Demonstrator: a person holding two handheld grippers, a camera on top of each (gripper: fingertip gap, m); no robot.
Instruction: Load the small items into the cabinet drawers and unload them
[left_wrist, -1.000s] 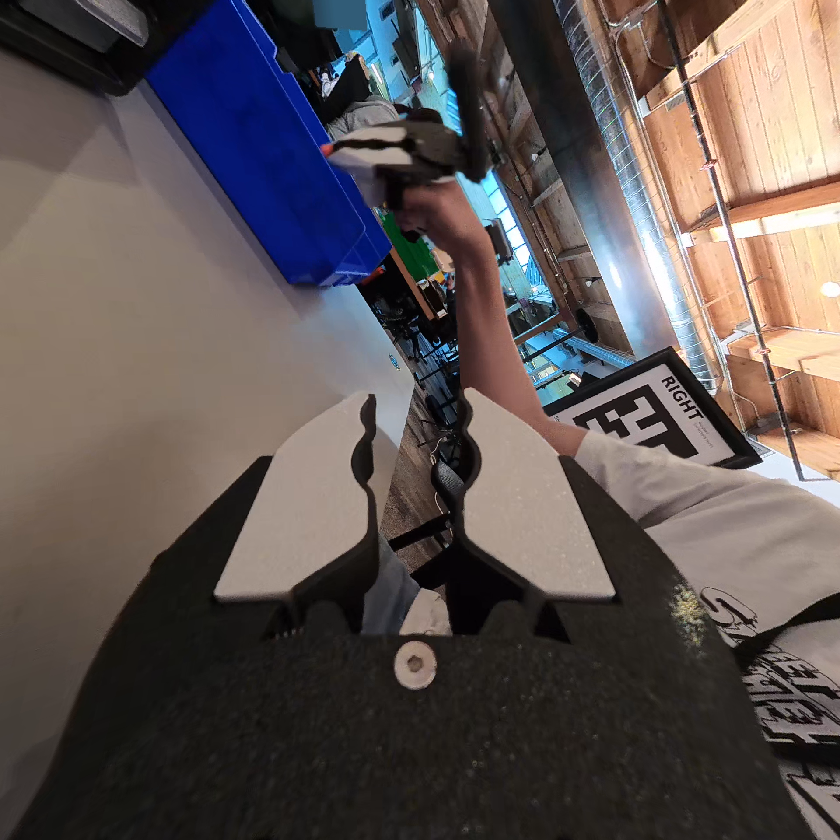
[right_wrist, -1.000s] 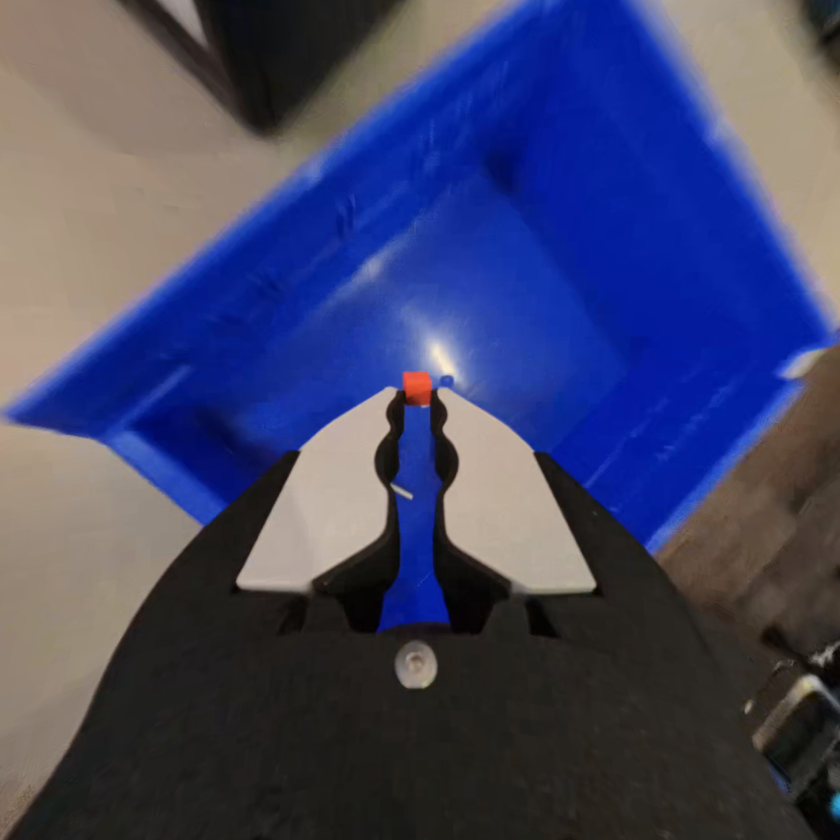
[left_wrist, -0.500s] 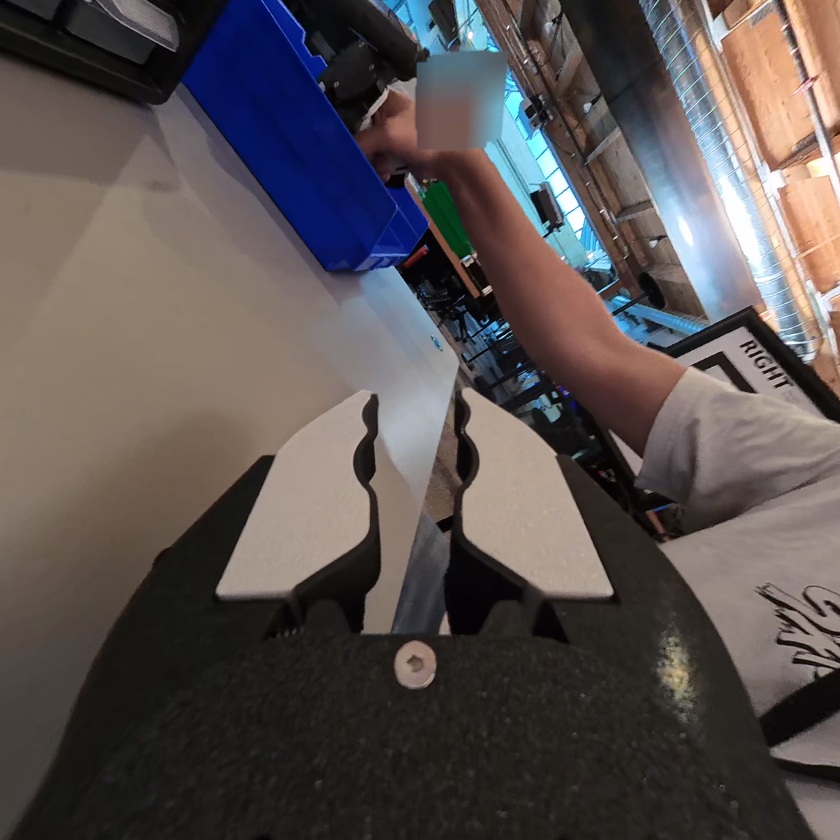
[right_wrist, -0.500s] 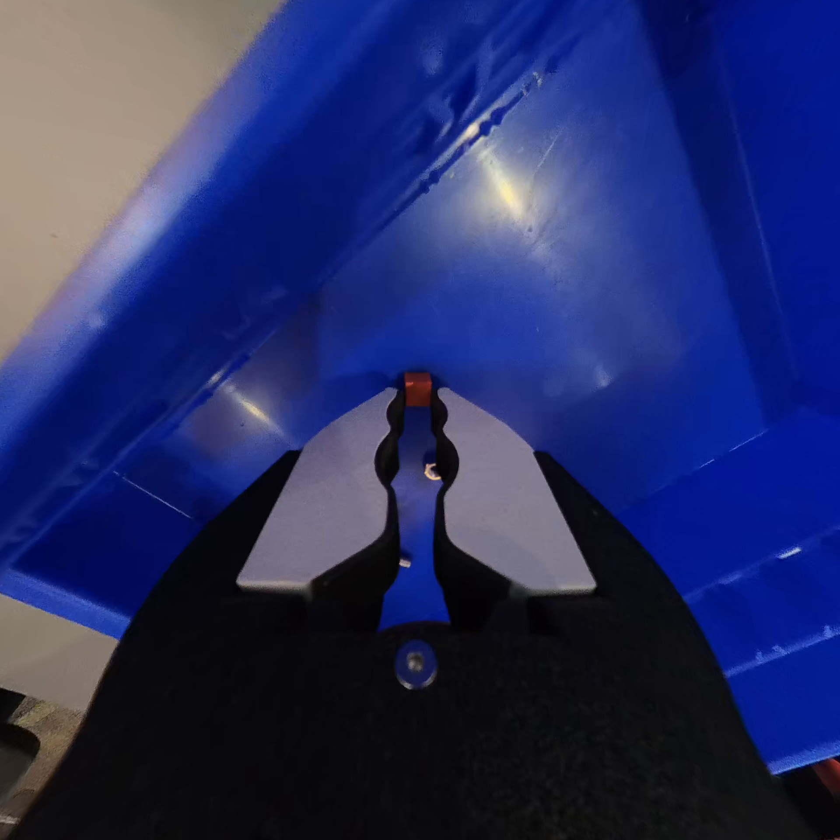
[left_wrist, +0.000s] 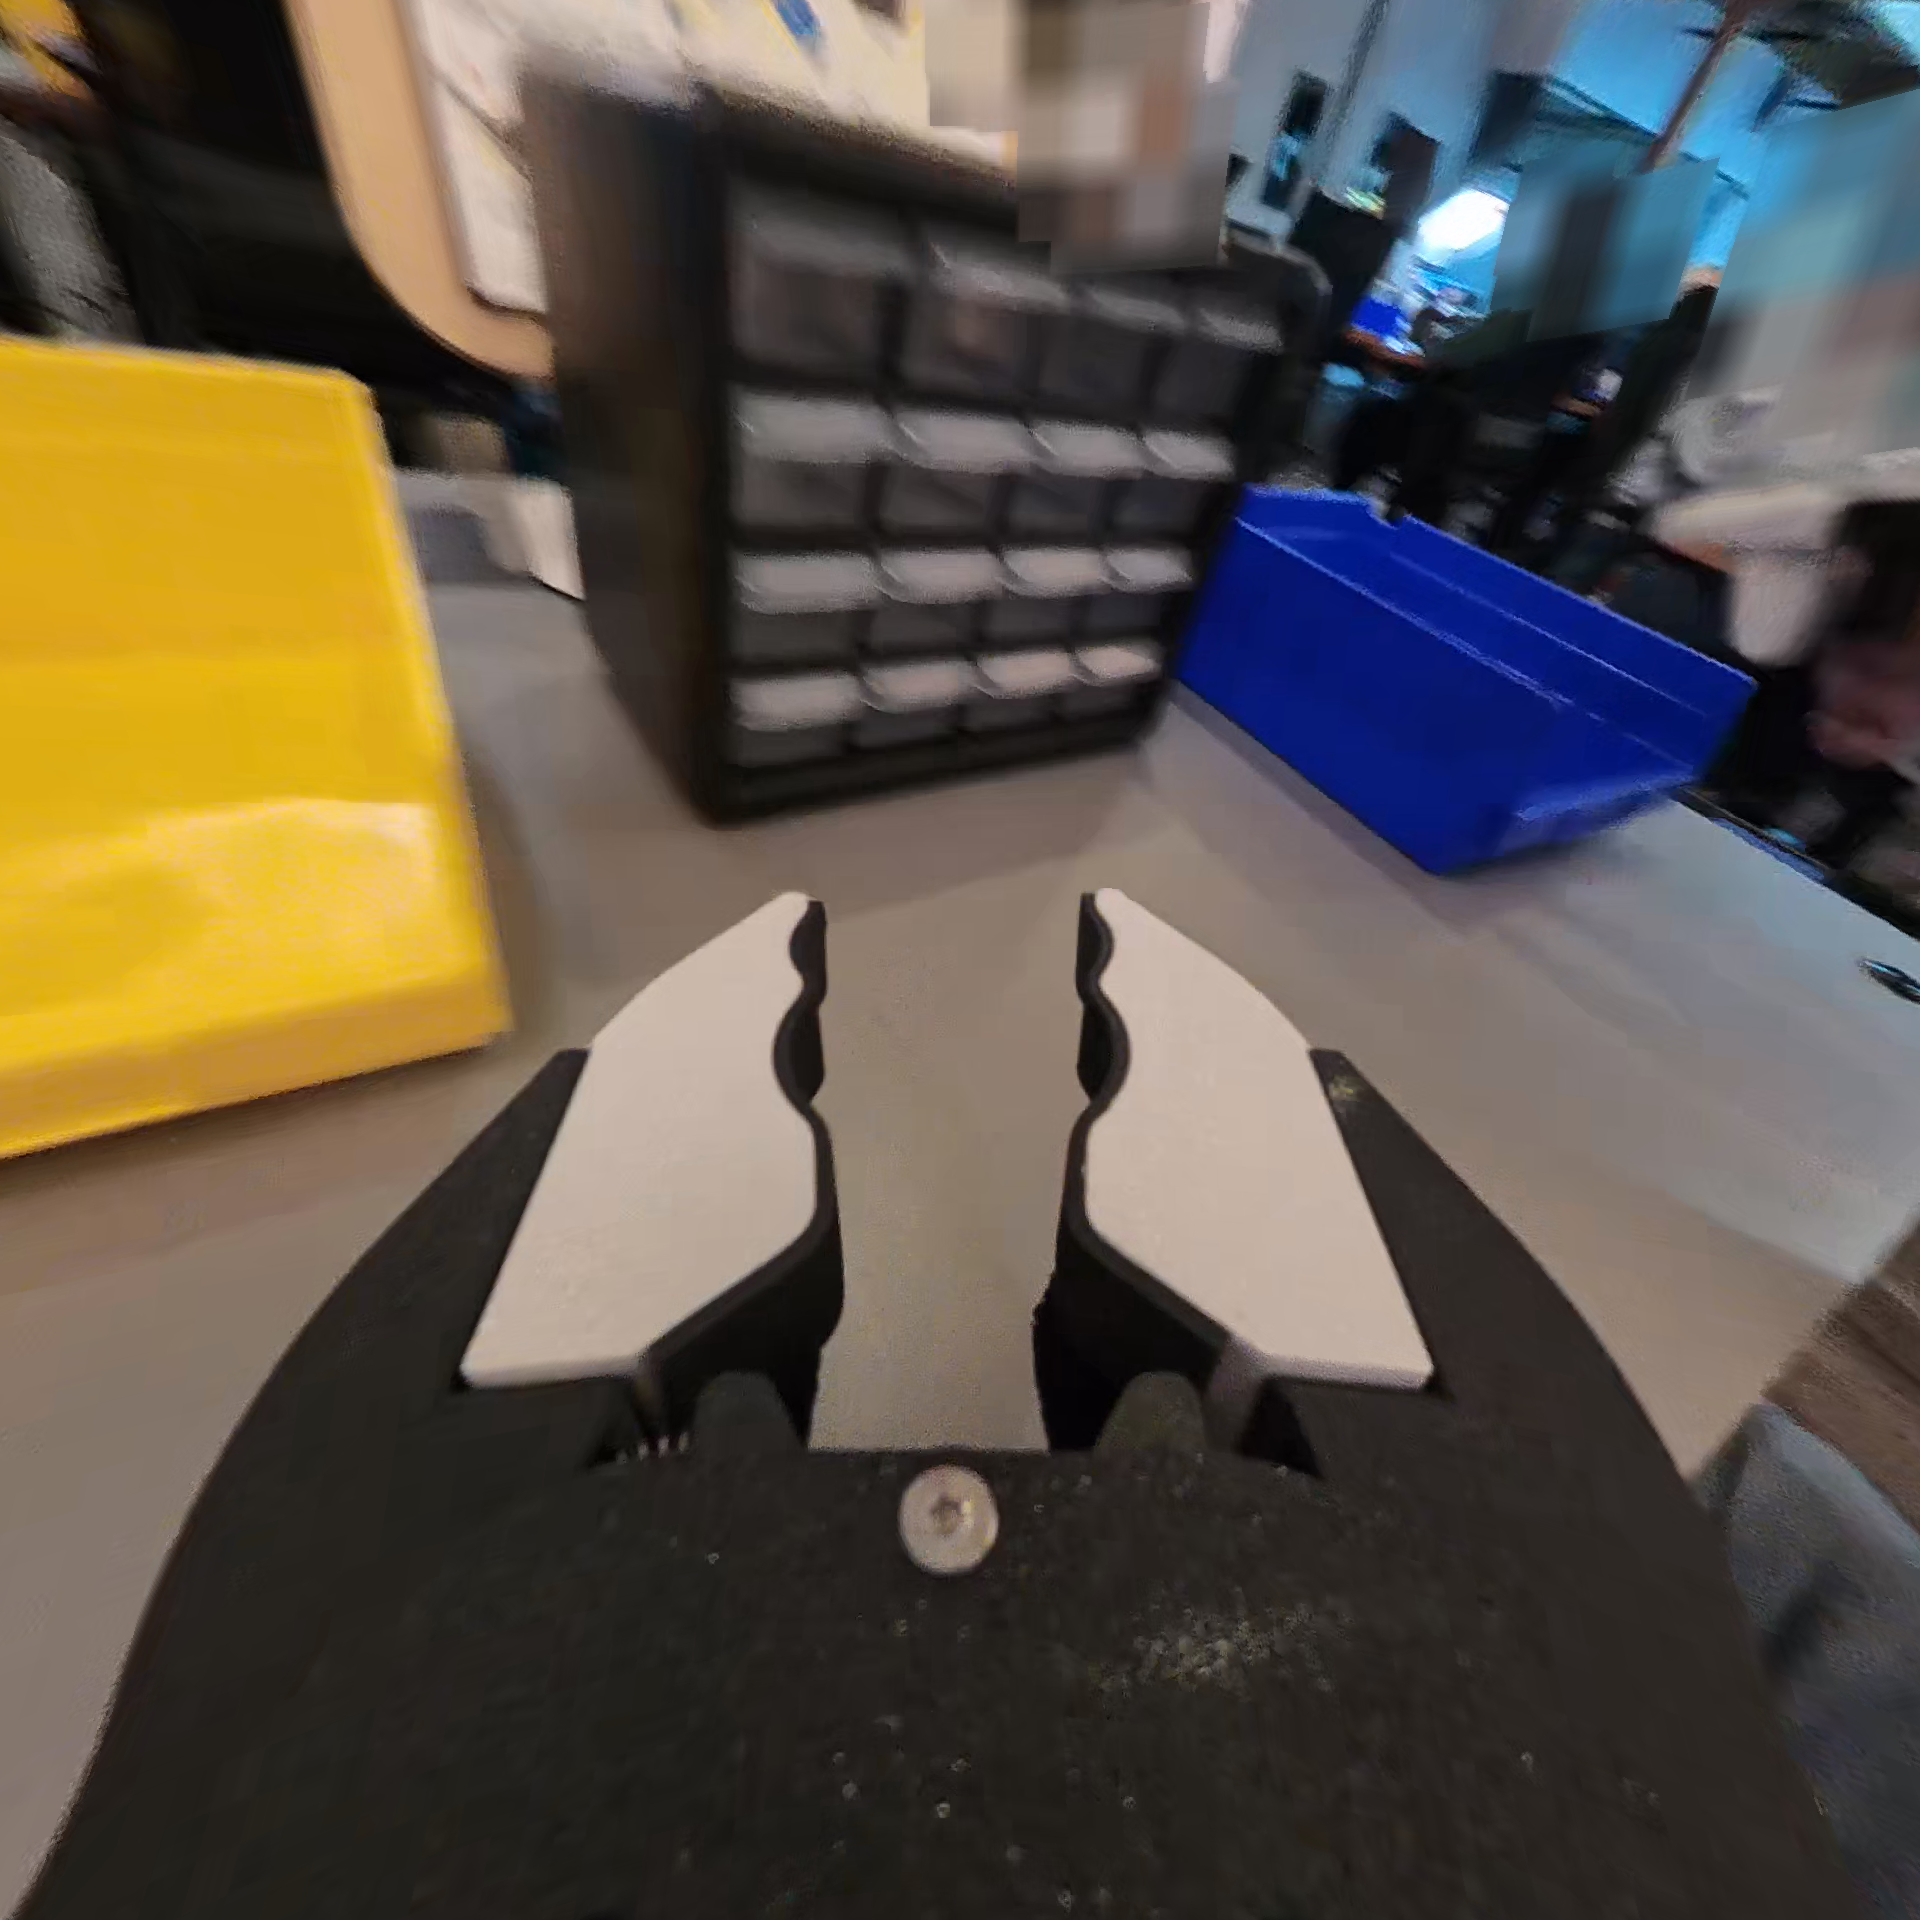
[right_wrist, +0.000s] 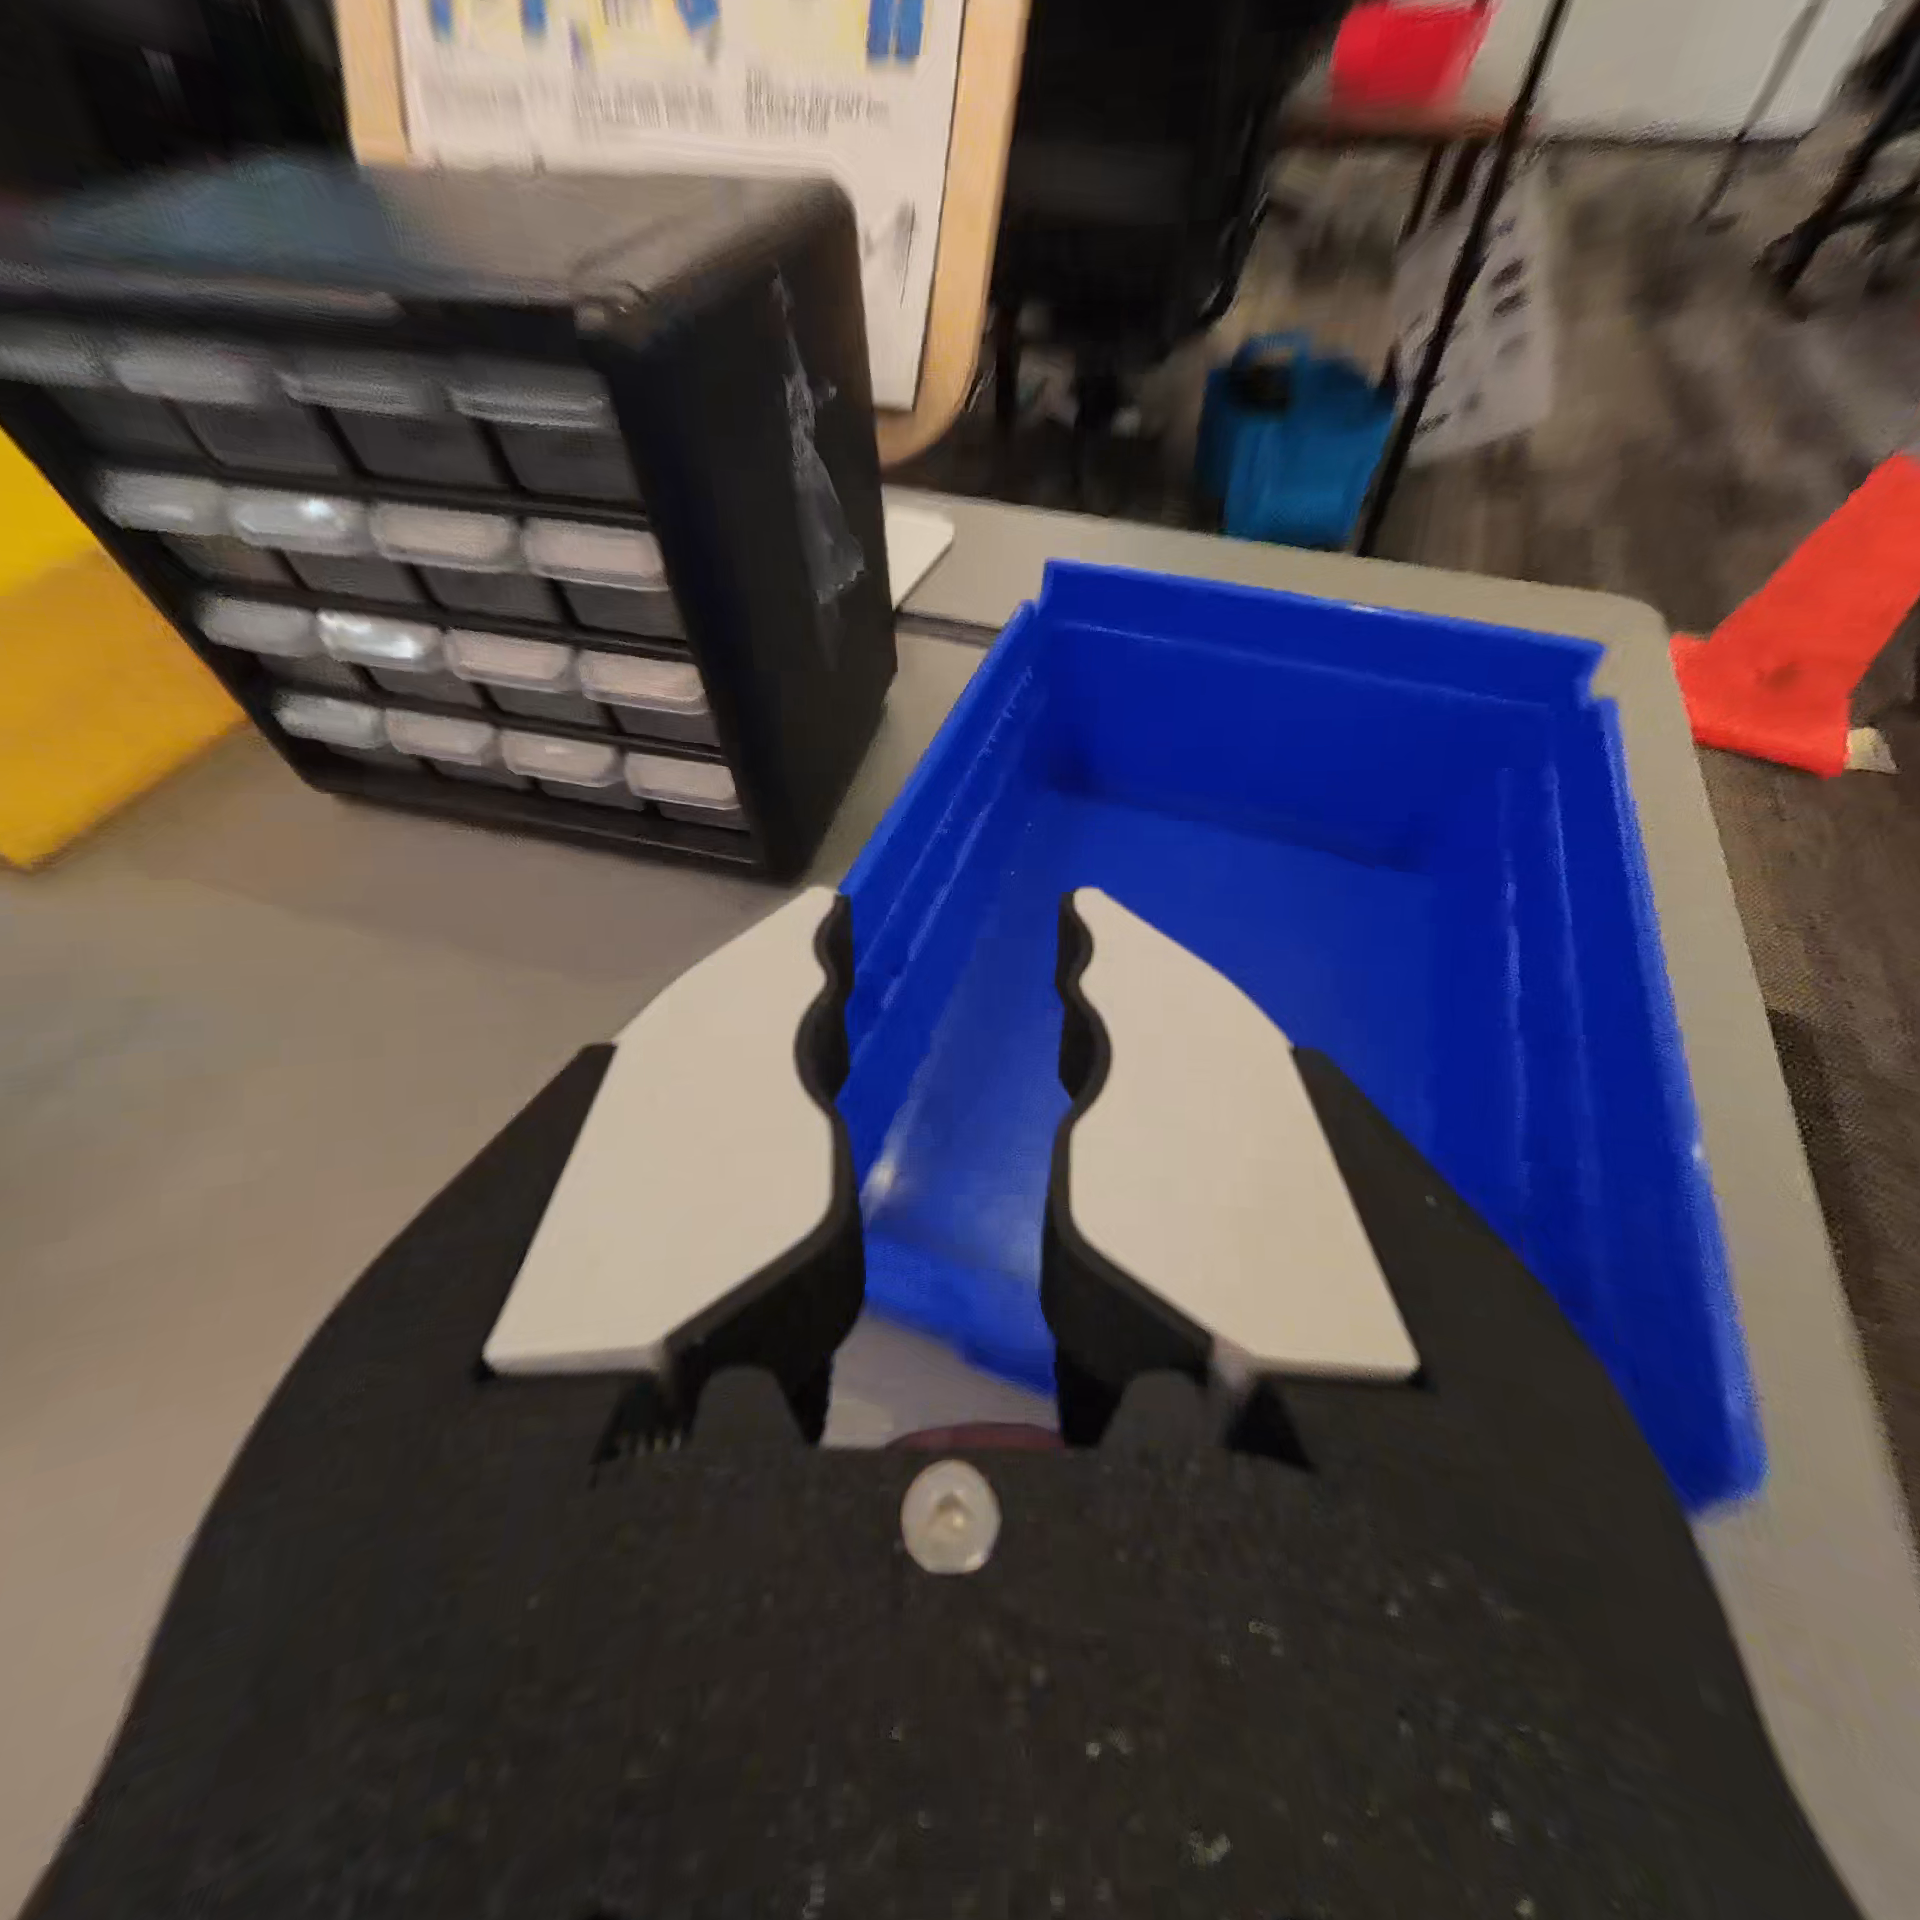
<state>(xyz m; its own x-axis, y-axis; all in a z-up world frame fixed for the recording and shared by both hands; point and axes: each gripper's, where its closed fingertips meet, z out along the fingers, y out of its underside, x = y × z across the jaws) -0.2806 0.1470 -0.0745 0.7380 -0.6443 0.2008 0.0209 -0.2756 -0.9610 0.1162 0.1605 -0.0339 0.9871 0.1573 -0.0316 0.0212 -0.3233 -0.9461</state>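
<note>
A black cabinet (left_wrist: 935, 499) with several rows of small clear drawers, all shut, stands on the grey table (left_wrist: 935, 862); it also shows in the right wrist view (right_wrist: 468, 561). A blue bin (right_wrist: 1299, 987) sits right of it, also in the left wrist view (left_wrist: 1455, 686). A yellow bin (left_wrist: 208, 727) sits to the left, its corner in the right wrist view (right_wrist: 73, 675). My left gripper (left_wrist: 951, 914) is open and empty, above the table in front of the cabinet. My right gripper (right_wrist: 951, 909) is open and empty, above the blue bin's near end. No small item shows.
A red object (right_wrist: 1808, 634) lies on the floor beyond the table's right edge. A blue container (right_wrist: 1299, 457) and stand legs are on the floor behind. A board with papers (right_wrist: 675, 104) stands behind the cabinet. Bare table lies between the bins. Some 40 cm of space lies between my two pairs of fingers.
Both grippers have opened and swung to face the cabinet. The right gripper let go of the small red item, which is out of sight, and pulled back out of the blue bin.
</note>
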